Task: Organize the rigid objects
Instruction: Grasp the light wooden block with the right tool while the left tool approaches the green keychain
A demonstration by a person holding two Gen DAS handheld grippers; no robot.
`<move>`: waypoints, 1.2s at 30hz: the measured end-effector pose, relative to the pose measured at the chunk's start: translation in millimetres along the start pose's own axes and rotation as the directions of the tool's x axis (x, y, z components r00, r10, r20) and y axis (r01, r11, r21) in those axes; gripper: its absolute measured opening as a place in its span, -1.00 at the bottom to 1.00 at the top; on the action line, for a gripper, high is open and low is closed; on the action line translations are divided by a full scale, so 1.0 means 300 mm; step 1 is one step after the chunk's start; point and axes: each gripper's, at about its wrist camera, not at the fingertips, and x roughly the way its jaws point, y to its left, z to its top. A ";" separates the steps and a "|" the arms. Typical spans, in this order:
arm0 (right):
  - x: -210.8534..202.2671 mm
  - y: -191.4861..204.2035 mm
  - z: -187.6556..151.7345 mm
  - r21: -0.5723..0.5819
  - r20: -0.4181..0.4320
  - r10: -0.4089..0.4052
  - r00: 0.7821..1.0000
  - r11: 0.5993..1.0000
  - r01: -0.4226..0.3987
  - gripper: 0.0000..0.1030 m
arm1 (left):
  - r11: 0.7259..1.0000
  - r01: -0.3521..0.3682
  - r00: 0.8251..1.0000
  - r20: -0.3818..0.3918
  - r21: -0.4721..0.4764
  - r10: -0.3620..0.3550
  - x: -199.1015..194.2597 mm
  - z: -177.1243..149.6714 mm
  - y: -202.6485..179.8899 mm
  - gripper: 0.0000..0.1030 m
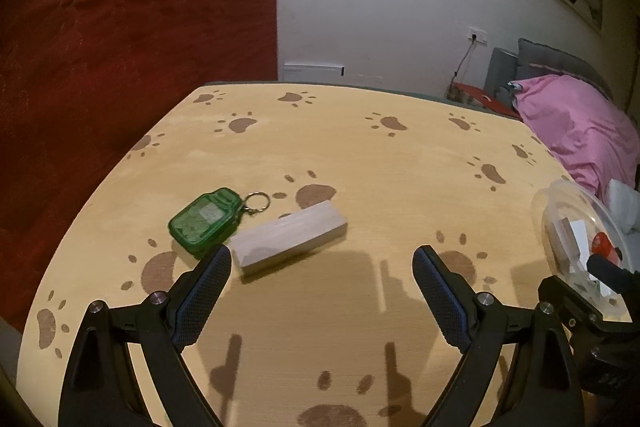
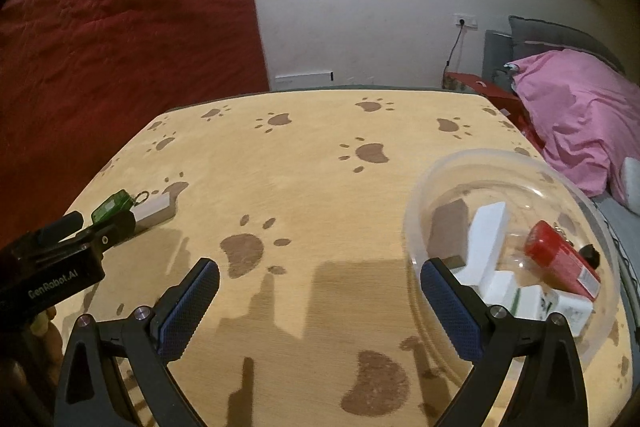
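- While the green keychain [image 1: 206,223] lies touching the end of the pale block [image 1: 289,235] at the left of the table [image 1: 360,155], a careless closing could pinch both at once or shove the keychain aside; it is translucent hard plastic shaped like a small jar, with a thin metal ring [image 1: 257,202] that could snag
- Left gripper [image 1: 322,269] hangs with its jaws spread wide and nothing between them, its left finger tip just beside the block's near corner, so a drop from here would likely land on that corner and skid the block
- That block is a smooth rectangular bar, matte and grey-white, lying flat, and the smooth paw-printed tabletop probably gives it little grip
- Right gripper [image 2: 320,279] is likewise released and empty, its right finger in front of the clear bowl's wall; a sideways sweep could knock it
- At the right sits the clear bowl [image 2: 440,171], round, thin, glossy plastic, already holding white blocks [image 2: 486,239], a red case [image 2: 560,259] and a brown block [image 2: 450,227], so it may slide if nudged or if the next piece is dropped in hard
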 end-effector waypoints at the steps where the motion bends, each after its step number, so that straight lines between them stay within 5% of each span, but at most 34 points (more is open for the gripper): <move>1: 0.005 0.006 0.001 -0.003 -0.004 0.008 1.000 1.000 -0.008 0.99 | 1.000 -0.003 1.000 0.000 -0.001 0.003 0.000 -0.001 0.008 0.80; 19: 0.117 0.196 0.027 -0.098 -0.083 0.123 0.989 0.987 -0.131 0.99 | 0.992 -0.097 0.995 -0.005 -0.085 0.096 0.014 -0.024 0.245 0.80; 36: 0.220 0.367 0.069 -0.124 -0.155 0.244 0.957 0.956 -0.264 0.99 | 0.978 -0.156 0.988 0.001 -0.136 0.158 0.007 -0.035 0.376 0.80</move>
